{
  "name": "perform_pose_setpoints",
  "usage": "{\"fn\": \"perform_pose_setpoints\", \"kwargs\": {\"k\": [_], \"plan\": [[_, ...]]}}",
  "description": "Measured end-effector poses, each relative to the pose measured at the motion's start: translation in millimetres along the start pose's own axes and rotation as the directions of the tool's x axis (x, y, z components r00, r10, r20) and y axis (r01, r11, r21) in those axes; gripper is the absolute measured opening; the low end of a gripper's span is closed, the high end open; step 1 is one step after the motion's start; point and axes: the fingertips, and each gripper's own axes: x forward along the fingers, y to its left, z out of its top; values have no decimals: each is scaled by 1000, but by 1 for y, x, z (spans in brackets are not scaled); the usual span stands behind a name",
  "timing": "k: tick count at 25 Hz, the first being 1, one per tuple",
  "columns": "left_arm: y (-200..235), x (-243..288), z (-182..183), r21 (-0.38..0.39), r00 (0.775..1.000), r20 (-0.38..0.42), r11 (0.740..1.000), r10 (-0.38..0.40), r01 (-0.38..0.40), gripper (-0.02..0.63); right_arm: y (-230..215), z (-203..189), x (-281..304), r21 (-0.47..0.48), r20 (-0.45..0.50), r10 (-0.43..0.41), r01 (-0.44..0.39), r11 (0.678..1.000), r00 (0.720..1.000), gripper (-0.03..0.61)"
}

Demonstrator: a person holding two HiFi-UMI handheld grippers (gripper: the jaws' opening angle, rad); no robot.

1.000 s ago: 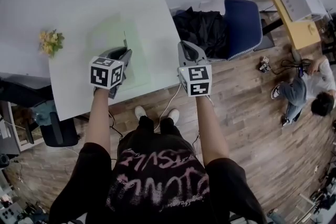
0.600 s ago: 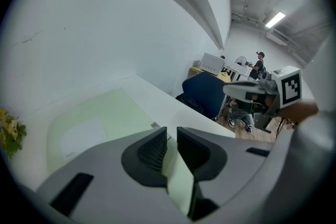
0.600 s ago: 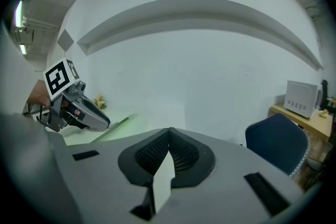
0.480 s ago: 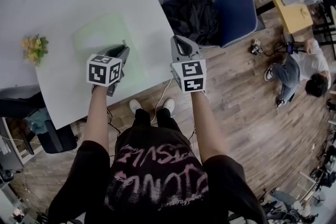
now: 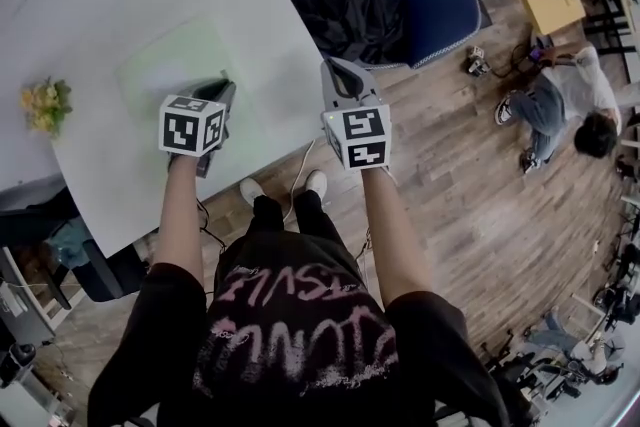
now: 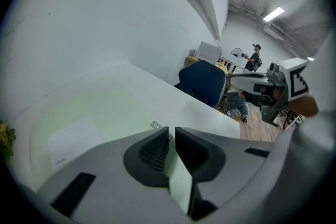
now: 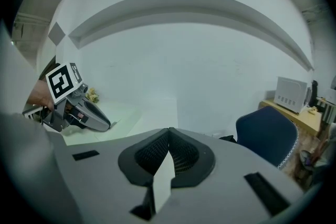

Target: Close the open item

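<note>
Reach step: left hand-held gripper (image 6: 171, 130) just narrowing, nothing pinched, tab (image 6: 155, 125) of green pouch (image 6: 94, 113) just ahead. Right hand-held gripper (image 7: 168, 131) clenched, empty. Next: pinch tab.

Print on green bag (image 6: 92, 110) label (image 6: 72, 143) too small to read; small tab (image 6: 156, 125) at bag's edge unclear; flowers (image 6: 5, 140) left of bag cut off
</note>
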Motion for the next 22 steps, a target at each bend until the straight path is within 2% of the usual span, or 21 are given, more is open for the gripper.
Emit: {"fn": "perform_pose_setpoints", "kwargs": {"k": [13, 19, 22], "plan": [[1, 1, 0, -7, 1000, 12, 1000, 23, -22, 26, -3, -1, -10, -7, -3, -18, 18, 1000, 1000, 11], [1, -16, 7, -27, 998, 65, 1000, 7, -6, 33, 8, 11, -10, -25, 18, 3, -2, 1000, 1000, 11], [6, -30, 6, -55, 995, 95, 998, 25, -20, 34, 18, 20, -6, -39, 29, 28, -27, 999, 999, 11]]}}
